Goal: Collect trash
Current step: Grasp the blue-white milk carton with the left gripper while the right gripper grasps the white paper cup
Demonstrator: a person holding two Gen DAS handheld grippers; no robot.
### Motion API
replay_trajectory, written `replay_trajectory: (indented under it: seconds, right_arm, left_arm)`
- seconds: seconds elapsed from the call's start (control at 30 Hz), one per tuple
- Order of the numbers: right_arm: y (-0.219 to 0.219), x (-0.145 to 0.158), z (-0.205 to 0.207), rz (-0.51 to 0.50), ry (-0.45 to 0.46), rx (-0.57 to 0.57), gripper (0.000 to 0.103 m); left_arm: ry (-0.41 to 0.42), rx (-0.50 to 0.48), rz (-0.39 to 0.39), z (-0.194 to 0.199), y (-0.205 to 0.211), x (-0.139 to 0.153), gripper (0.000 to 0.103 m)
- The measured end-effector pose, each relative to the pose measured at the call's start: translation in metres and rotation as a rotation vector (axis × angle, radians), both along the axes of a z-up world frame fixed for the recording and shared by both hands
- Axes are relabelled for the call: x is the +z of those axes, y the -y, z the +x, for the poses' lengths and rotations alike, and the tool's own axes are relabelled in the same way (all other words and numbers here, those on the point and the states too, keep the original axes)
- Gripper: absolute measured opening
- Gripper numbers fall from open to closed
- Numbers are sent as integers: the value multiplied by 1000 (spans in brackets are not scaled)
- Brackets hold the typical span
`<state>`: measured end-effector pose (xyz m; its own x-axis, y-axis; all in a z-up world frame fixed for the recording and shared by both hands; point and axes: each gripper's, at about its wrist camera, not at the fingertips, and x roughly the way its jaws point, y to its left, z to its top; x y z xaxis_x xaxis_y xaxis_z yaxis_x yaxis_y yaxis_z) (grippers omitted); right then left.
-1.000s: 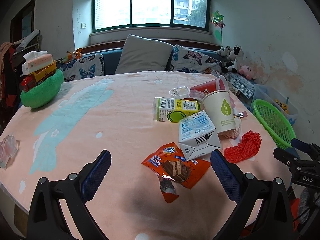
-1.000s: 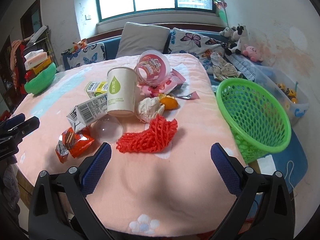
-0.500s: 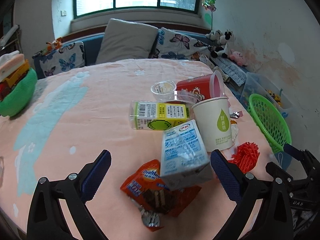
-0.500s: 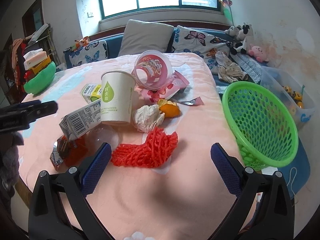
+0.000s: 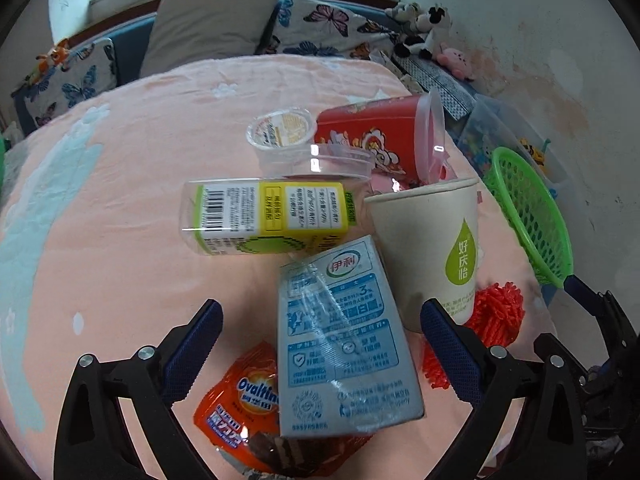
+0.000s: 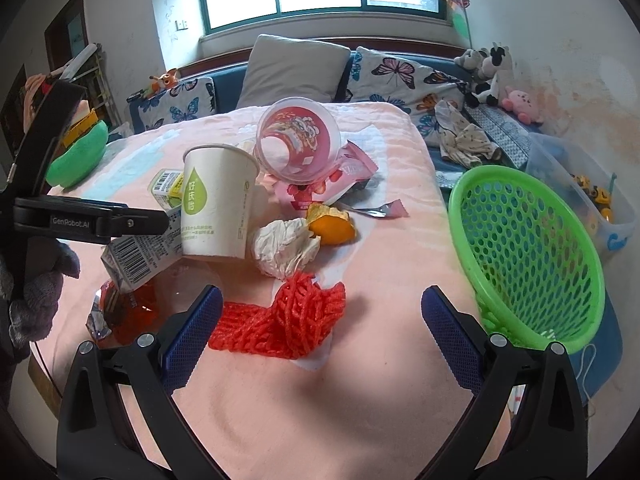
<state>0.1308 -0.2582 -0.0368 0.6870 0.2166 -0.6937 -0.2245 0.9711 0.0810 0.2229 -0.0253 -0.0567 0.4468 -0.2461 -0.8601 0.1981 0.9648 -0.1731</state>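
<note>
L gripper (image 5: 322, 354) is wide open, w/ the blue-and-white milk carton (image 5: 340, 344) lying between its fingers, touching neither. Under the carton's near end lies an orange Ovaltine wrapper (image 5: 244, 408); bare pink blanket (image 5: 120, 216) gives free room to the left. A white paper cup w/ green drop logo (image 5: 436, 248) stands right of the carton, close to the right finger.

R gripper (image 6: 322, 330) is also spread open, the red foam net sleeve (image 6: 288, 320) between its tips. Green mesh plastic basket (image 6: 532, 256) sits tilted off the table edge to its right; clear blanket in between. Ahead: crumpled white tissue (image 6: 284, 250), orange peel (image 6: 332, 226), red plastic tub (image 6: 298, 144) on its side. Sofa w/ butterfly cushions (image 6: 400, 70) and window behind.
</note>
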Motion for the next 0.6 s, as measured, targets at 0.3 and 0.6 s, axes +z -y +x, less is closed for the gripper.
replay_trajectory:
  seconds: [0.3,0.6]
  right_arm:
    - [0,-4,6,0,-7,3,98]
    - [-7,1,8,-2,4,31,96]
  left_arm:
    - [-115,-21,-96,18,-3,-21,77]
    - [-75,-41,-147,10,-1,-11,67]
